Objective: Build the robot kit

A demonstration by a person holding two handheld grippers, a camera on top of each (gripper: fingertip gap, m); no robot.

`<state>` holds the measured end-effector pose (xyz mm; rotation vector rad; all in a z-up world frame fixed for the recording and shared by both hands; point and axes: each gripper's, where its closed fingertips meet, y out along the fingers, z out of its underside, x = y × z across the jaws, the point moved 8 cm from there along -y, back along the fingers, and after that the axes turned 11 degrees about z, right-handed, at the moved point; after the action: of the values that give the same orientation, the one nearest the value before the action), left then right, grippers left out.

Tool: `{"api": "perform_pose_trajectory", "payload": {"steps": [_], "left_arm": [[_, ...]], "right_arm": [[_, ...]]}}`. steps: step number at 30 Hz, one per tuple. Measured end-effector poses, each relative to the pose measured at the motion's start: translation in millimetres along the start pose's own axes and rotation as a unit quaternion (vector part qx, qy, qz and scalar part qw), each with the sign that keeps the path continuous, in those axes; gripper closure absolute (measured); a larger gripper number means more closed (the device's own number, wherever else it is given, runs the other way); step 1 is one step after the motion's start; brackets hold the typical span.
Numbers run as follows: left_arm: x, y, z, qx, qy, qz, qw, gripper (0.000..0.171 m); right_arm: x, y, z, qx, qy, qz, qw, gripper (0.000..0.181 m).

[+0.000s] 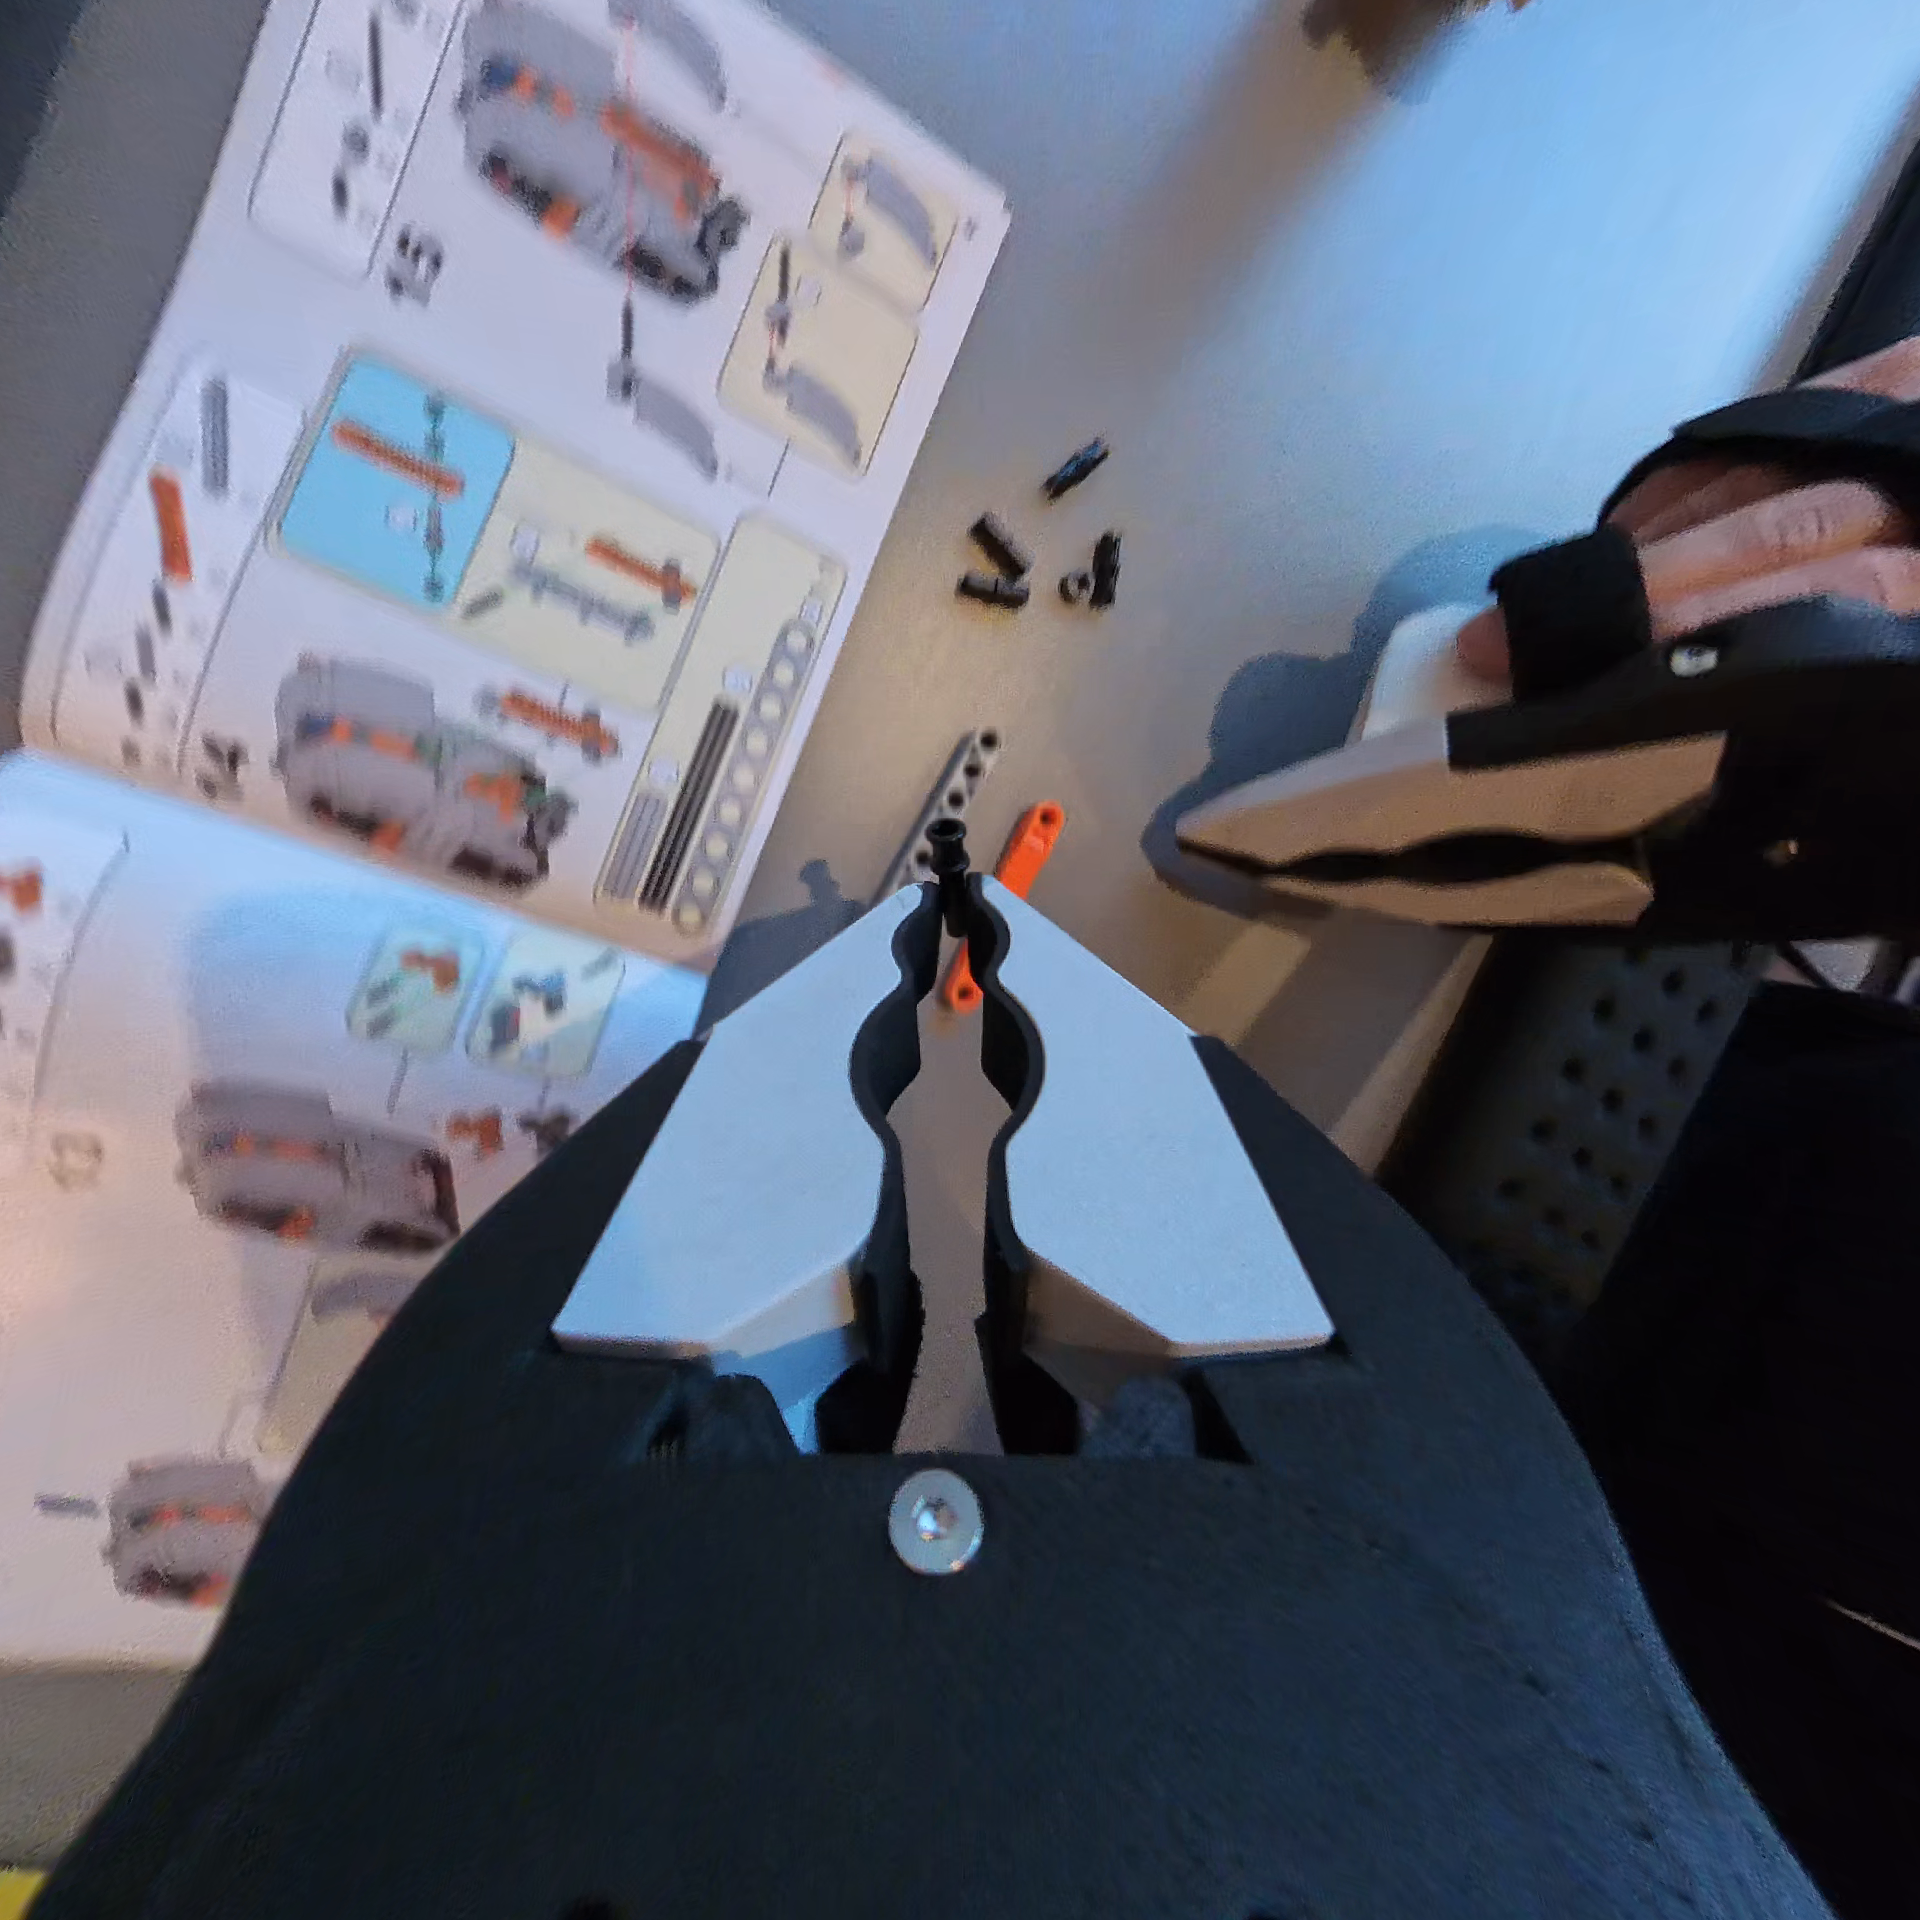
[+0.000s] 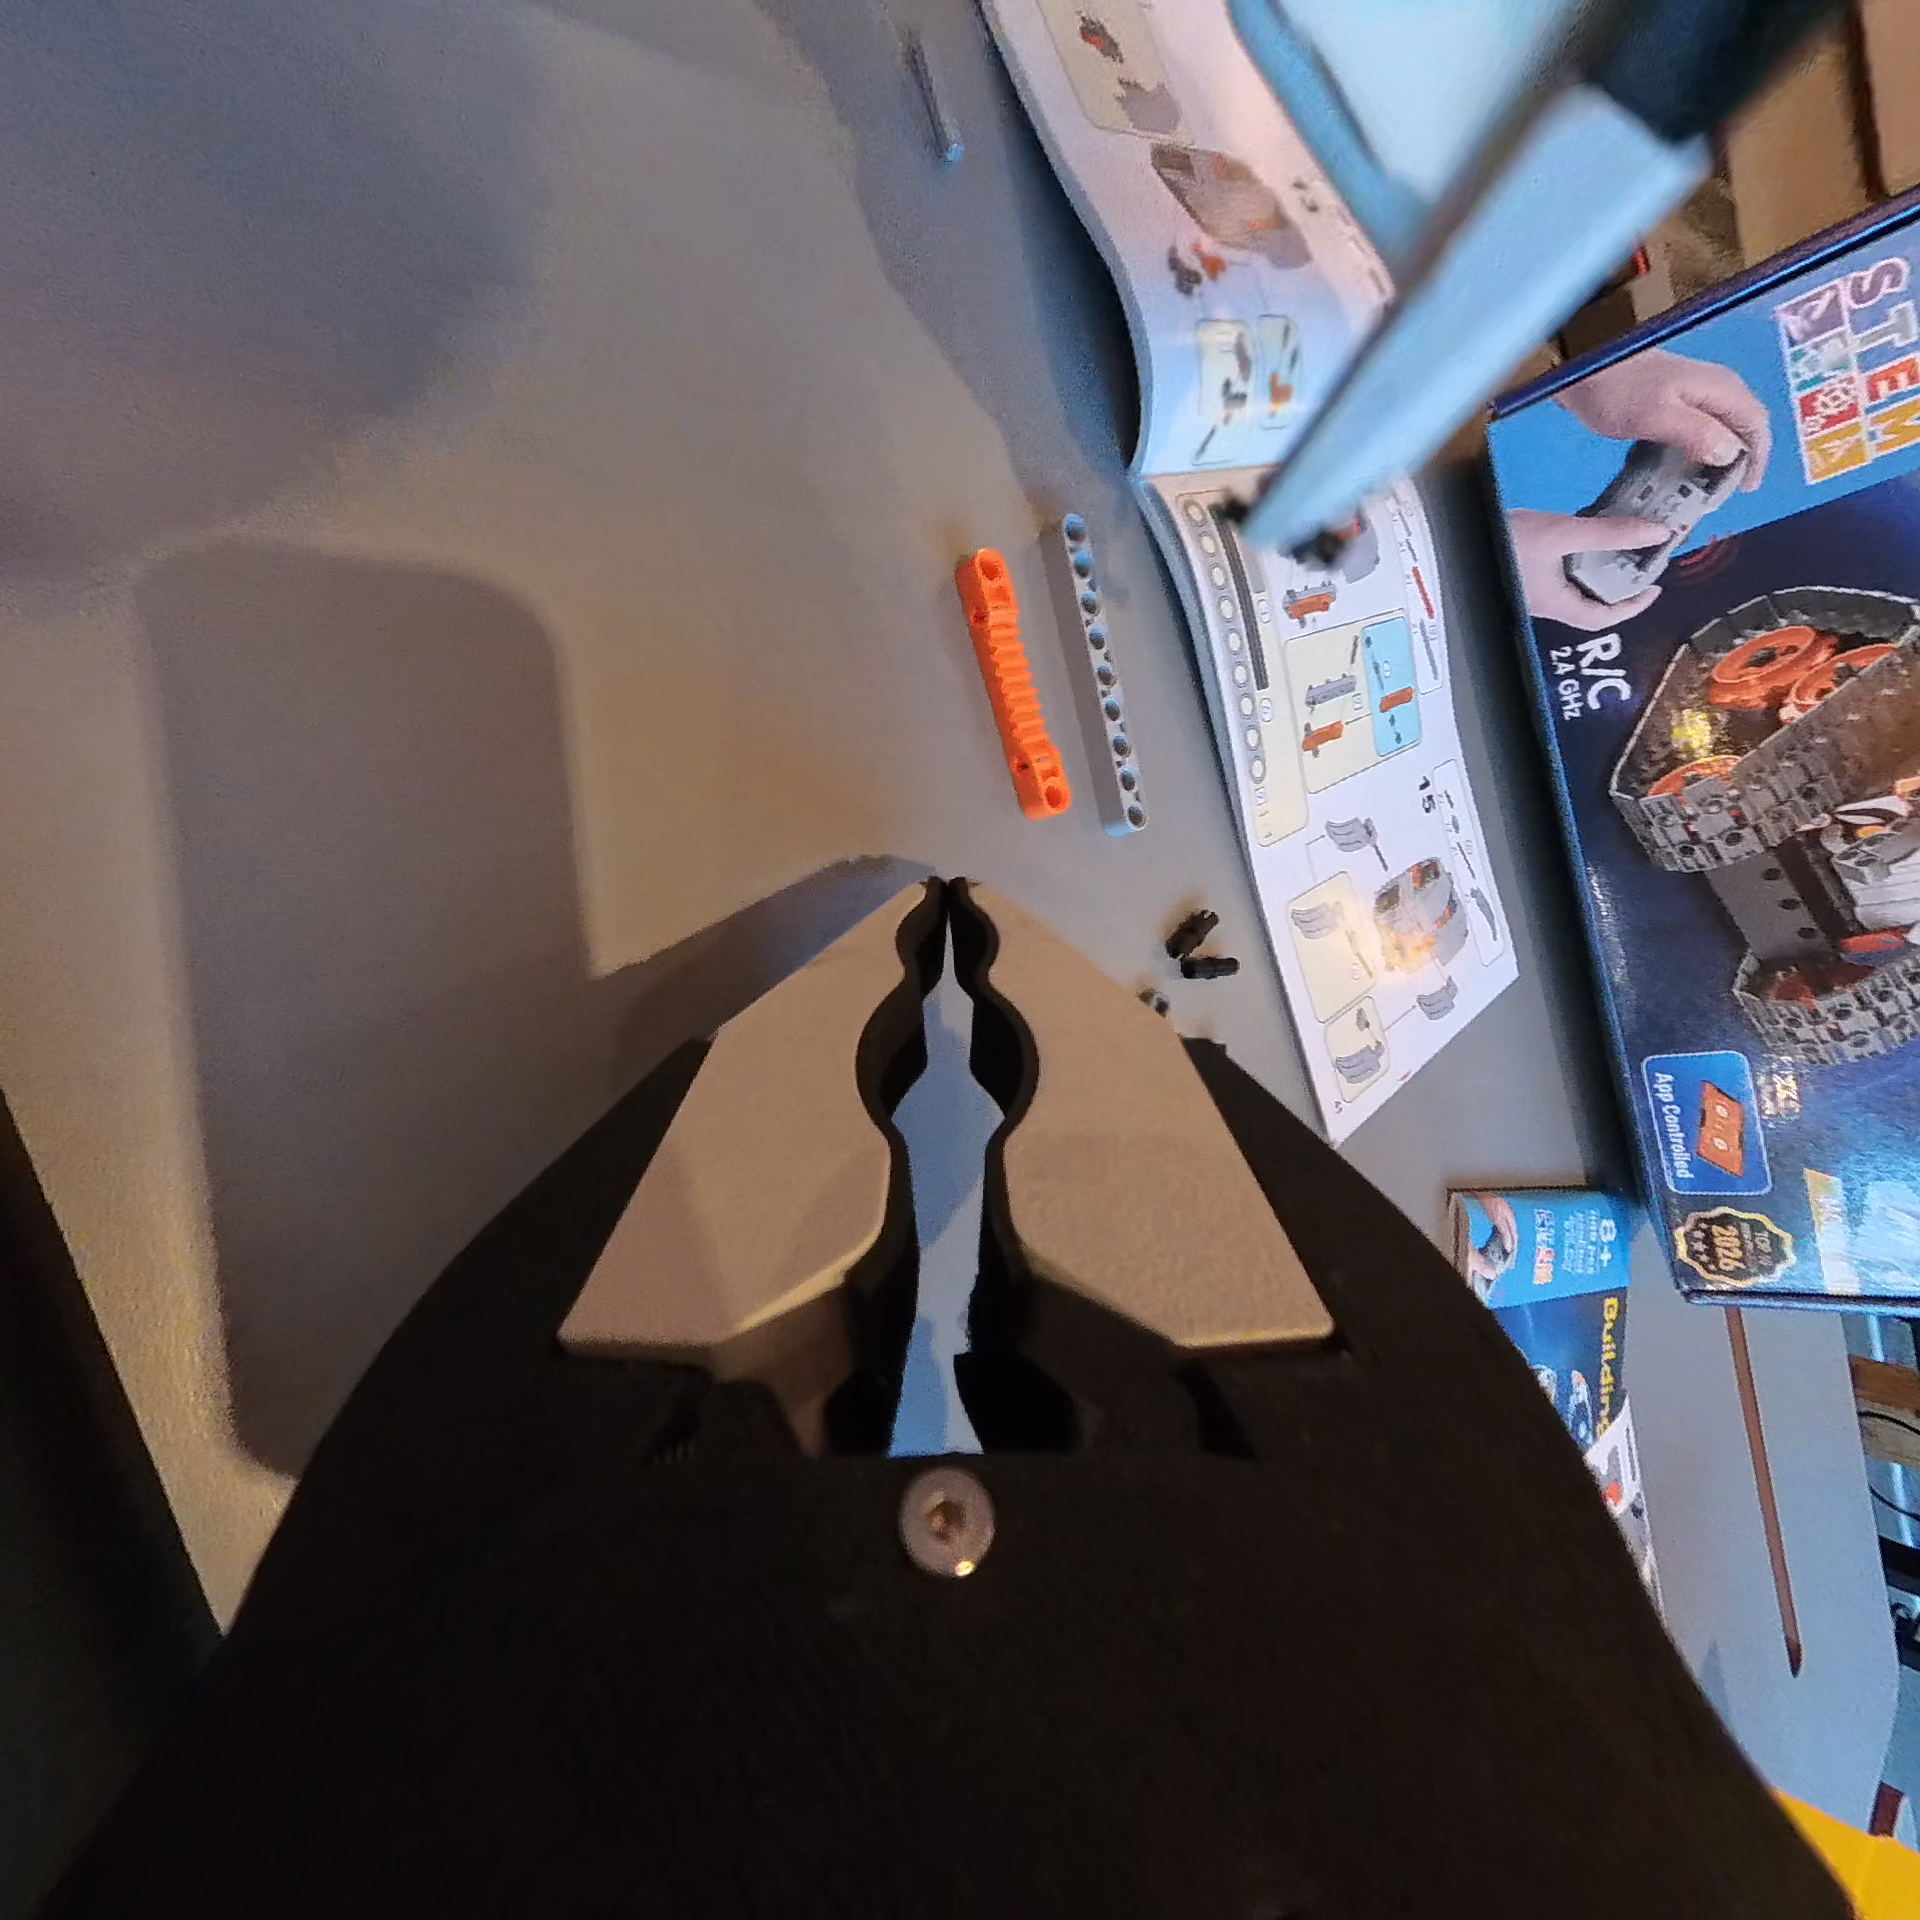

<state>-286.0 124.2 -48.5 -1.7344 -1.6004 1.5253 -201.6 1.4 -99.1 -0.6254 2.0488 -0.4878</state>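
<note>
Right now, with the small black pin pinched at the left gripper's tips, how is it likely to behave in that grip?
The black pin looks rigid and light. Only its lower end sits between the left gripper tips, so it may pivot or slip. Being round, it would probably roll on the grey table.

The left gripper [image 1: 951, 896] has a rough matt black plastic body, smooth pale fingers [image 1: 790, 1122] and a shiny metal screw [image 1: 935, 1521]; it pinches a black plastic pin [image 1: 948, 852]. The booklet [image 1: 540, 436] is glossy paper. The table [image 2: 520, 416] looks smooth, matt grey. The orange bar [image 2: 1010, 686] is ridged plastic. The box [image 2: 1714, 790] is glossy printed card.
</note>
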Motion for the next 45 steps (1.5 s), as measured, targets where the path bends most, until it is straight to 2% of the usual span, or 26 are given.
{"api": "perform_pose_trajectory", "payload": {"steps": [5,17,27,32,35,38,42,45], "left_arm": [[6,27,-28,0.067,0.076,-0.051,0.994,0.171],[21,43,-25,0.183,0.129,-0.059,0.973,0.171],[21,48,-22,0.167,0.133,-0.049,0.976,0.17],[19,47,-20,0.155,0.128,-0.04,0.979,0.162],[18,40,-20,0.125,0.121,-0.043,0.984,0.153],[11,9,-27,0.038,0.125,-0.052,0.99,0.152],[-7,-67,-25,-0.115,0.143,-0.13,0.974,0.152],[-27,-133,1,-0.239,0.139,-0.174,0.945,0.147]], "right_arm": [[4,1,2,-0.002,-0.006,-0.004,1.0,0.181],[3,1,3,-0.004,-0.008,-0.004,1.0,0.181],[5,4,4,-0.001,-0.013,-0.008,1.0,0.181],[5,2,3,-0.005,-0.02,-0.002,1.0,0.181],[3,1,3,-0.011,-0.016,0.001,1.0,0.181],[1,1,5,-0.009,-0.01,0.004,1.0,0.181],[-1,0,6,-0.01,-0.006,0.005,1.0,0.181],[0,0,6,-0.008,-0.007,0.004,1.0,0.181]]}}
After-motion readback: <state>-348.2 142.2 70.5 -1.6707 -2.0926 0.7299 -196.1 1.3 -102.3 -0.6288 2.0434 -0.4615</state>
